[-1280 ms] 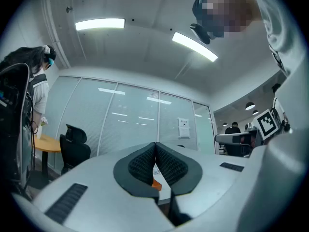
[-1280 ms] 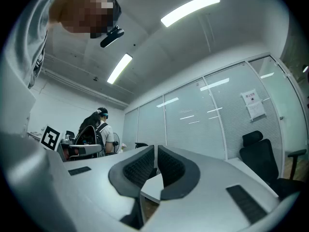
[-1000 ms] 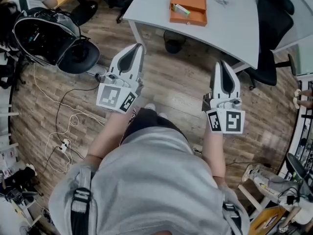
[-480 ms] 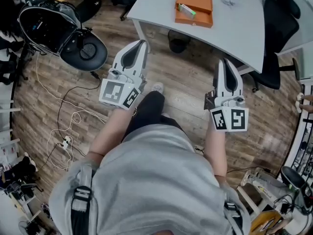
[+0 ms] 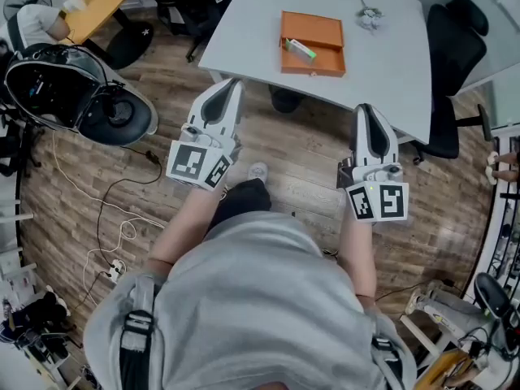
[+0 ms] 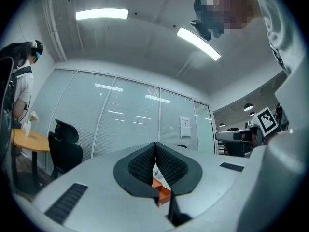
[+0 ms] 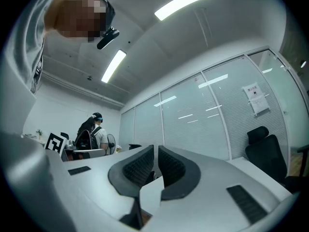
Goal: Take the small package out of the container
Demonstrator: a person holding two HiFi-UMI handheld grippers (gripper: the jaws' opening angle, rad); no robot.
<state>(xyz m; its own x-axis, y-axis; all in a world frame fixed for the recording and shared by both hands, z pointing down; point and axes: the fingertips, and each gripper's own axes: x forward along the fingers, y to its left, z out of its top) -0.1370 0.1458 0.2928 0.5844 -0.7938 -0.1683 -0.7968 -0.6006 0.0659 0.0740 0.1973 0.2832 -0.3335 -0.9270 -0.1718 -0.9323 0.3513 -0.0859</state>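
The small package [image 5: 301, 49] lies inside the orange container [image 5: 321, 27] on the worktop [image 5: 244, 31]. Its print is too small to read. The left gripper view shows only a corner of the container, below the pads. The left hand-held gripper [image 5: 234, 82] has its jaws pressed together with nothing between them. The right hand-held gripper [image 5: 366, 108] is likewise closed and empty. Both are well apart from the container.

Orange container [image 5: 314, 29] on white table [image 5: 382, 65]
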